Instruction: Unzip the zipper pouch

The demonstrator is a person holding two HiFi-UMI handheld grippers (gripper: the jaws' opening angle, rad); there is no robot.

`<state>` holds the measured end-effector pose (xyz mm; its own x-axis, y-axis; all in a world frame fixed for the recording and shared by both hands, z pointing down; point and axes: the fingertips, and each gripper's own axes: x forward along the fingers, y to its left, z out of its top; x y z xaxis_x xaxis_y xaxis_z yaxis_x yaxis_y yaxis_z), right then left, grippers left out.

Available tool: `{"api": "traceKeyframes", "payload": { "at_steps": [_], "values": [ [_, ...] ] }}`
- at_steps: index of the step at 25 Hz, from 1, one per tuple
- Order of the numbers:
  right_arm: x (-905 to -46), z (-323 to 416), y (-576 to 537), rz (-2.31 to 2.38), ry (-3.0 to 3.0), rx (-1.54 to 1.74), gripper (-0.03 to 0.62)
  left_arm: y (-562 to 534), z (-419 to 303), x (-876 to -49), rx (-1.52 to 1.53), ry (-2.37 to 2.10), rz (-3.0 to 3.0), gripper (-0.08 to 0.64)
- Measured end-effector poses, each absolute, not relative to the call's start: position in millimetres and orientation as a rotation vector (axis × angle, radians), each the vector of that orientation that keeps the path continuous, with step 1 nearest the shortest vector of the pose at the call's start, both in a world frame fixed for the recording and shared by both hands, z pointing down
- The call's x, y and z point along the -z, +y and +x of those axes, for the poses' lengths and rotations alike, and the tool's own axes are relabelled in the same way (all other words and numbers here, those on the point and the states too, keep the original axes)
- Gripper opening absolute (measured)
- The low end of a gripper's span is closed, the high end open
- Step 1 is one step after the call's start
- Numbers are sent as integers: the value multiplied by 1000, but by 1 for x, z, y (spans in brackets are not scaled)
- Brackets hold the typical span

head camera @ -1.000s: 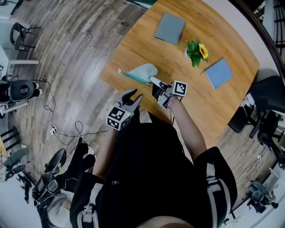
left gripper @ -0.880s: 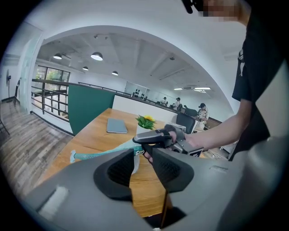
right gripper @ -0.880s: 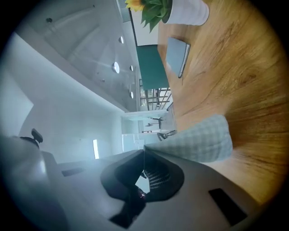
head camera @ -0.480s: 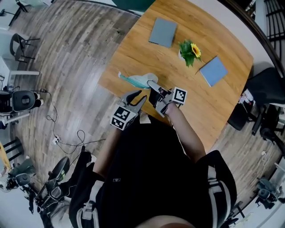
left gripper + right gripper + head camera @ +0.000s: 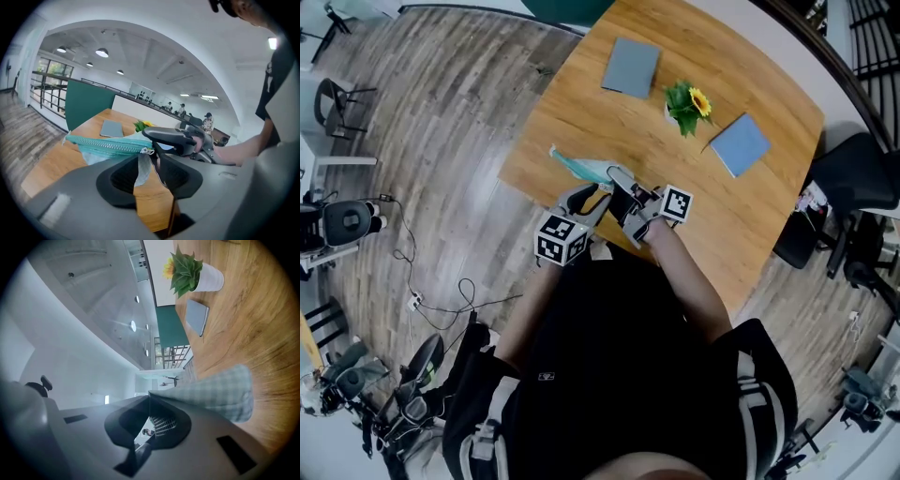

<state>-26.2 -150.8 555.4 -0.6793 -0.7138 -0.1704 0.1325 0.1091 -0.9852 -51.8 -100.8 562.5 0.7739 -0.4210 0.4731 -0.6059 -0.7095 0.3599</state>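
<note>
floor [image 5: 441, 122]: grey planks | table [image 5: 750, 216]: wood | ceiling lamps [image 5: 101, 53]: lit

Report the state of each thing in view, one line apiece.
zipper pouch: zipped shut
right tongs: shut on the zipper pouch
left tongs: opening, fabric strip hanging loose between them
flower pot: upright
grey notebooks: closed, lying flat

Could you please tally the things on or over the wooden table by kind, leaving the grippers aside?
grey-blue notebooks: 2
potted sunflower: 1
zipper pouch: 1
Total: 4
</note>
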Motion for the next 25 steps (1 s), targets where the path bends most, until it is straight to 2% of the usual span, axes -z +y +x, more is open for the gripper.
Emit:
{"api": "traceKeyframes", "payload": {
  "at_steps": [20,25],
  "values": [
    [-538,-20,-142,-497,1823,1571,6,-105,-40,-549,-94,-633,2119,166],
    [-533,-22,-138,-494,1855,1537,6,-107,-40,-548,-81,-647,2102,129]
  ]
}}
